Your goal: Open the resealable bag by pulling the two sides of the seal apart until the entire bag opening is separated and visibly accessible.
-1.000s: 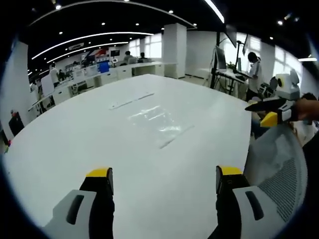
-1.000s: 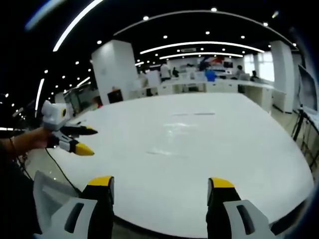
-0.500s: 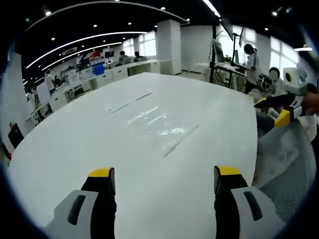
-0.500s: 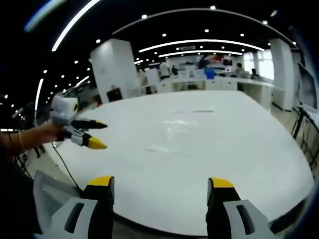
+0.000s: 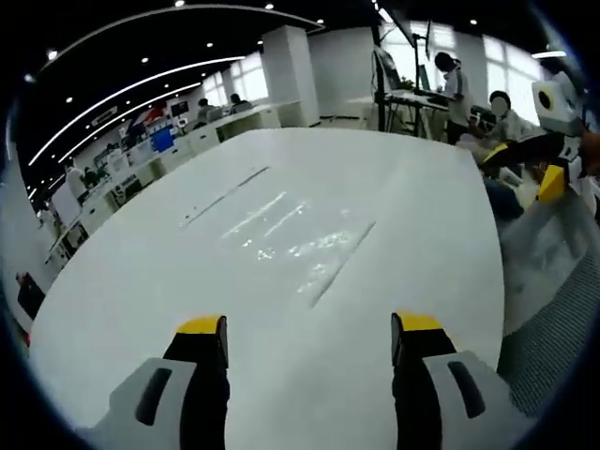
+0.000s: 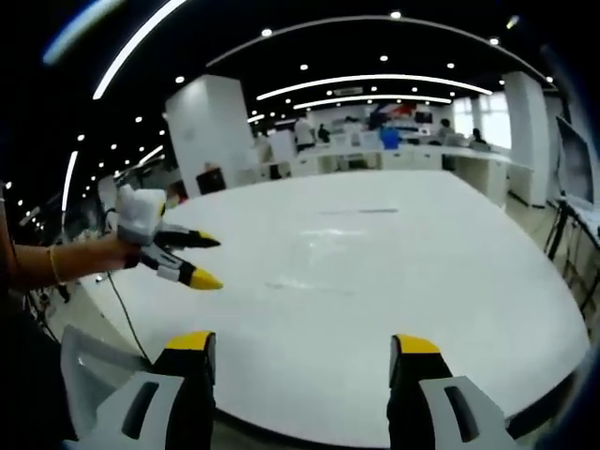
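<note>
Clear resealable bag (image 5: 300, 239) flat on white table (image 5: 141, 281), mid-surface, glinting under ceiling lights, seal strip along near-right edge; untouched by either tool. Left gripper (image 5: 307, 330) low over near table edge, yellow-tipped jaws spread wide, nothing btwn them, bag just ahead. Right gripper (image 5: 534, 169) seen at far right of left gripper view, off table edge, above grey mesh chair back (image 5: 553, 319). In right gripper view, right gripper (image 6: 302, 343) jaws wide apart too, empty, near table rim; bag (image 6: 323, 246) faint sheen mid-table, well ahead. Left gripper (image 6: 199, 261) at left there, held by hand (image 6: 117, 251), jaws parted, holding nothing, over table's left edge. White pillar (image 6: 211, 131) and desks w/ people behind.
</note>
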`<state>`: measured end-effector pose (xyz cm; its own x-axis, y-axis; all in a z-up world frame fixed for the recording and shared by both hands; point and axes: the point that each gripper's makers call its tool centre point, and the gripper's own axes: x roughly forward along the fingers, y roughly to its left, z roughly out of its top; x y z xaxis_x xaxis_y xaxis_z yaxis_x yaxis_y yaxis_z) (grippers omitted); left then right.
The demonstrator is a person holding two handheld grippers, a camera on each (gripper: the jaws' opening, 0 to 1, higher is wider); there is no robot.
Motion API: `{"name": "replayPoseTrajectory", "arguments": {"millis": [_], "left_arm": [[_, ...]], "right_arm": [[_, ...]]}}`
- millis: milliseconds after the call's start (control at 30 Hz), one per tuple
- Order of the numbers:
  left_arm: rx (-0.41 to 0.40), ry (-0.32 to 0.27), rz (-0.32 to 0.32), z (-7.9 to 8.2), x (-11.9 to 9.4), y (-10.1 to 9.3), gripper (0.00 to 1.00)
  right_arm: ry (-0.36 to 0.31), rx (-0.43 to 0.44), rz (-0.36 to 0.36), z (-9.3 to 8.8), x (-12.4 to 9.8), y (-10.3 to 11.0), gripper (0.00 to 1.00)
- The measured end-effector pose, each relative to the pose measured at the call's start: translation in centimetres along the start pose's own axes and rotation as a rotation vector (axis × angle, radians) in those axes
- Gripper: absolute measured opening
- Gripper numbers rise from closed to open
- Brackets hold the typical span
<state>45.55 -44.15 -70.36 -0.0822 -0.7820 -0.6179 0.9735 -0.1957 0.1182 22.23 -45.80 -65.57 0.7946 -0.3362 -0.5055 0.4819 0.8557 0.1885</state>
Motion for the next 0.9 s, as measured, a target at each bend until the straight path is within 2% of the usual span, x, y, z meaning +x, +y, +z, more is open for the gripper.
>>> {"name": "replayPoseTrajectory", "arguments": {"millis": [100,233,300,433,533,733,900], "left_arm": [[-0.001,-0.004,-0.012,0.1,0.9,-0.2,0.67],[0.058,0.024,-0.005,0.2,2.0,0.0,0.64],[0.099,0.027,0.018,0.4,2.4,0.4,0.62],[0.121,0.033,0.027,0.5,3.3,0.6,0.59],[0.131,0.036,0.017,0.5,4.0,0.5,0.56],[0.235,0.072,-0.016,-0.1,5.6,0.0,0.50],[0.271,0.081,-0.014,-0.4,6.6,0.0,0.45]], "right_arm": [[0.007,0.008,-0.001,-0.2,0.1,-0.1,0.74],[0.013,0.010,-0.005,-0.3,0.2,-0.3,0.74],[0.012,0.007,-0.012,-0.2,0.2,-0.5,0.72],[0.015,0.012,-0.010,0.0,0.2,-0.6,0.72],[0.018,0.016,-0.010,0.0,0.3,-0.8,0.72],[0.024,0.029,-0.012,-0.2,0.4,-0.9,0.72],[0.027,0.037,-0.015,-0.4,0.3,-0.9,0.72]]}}
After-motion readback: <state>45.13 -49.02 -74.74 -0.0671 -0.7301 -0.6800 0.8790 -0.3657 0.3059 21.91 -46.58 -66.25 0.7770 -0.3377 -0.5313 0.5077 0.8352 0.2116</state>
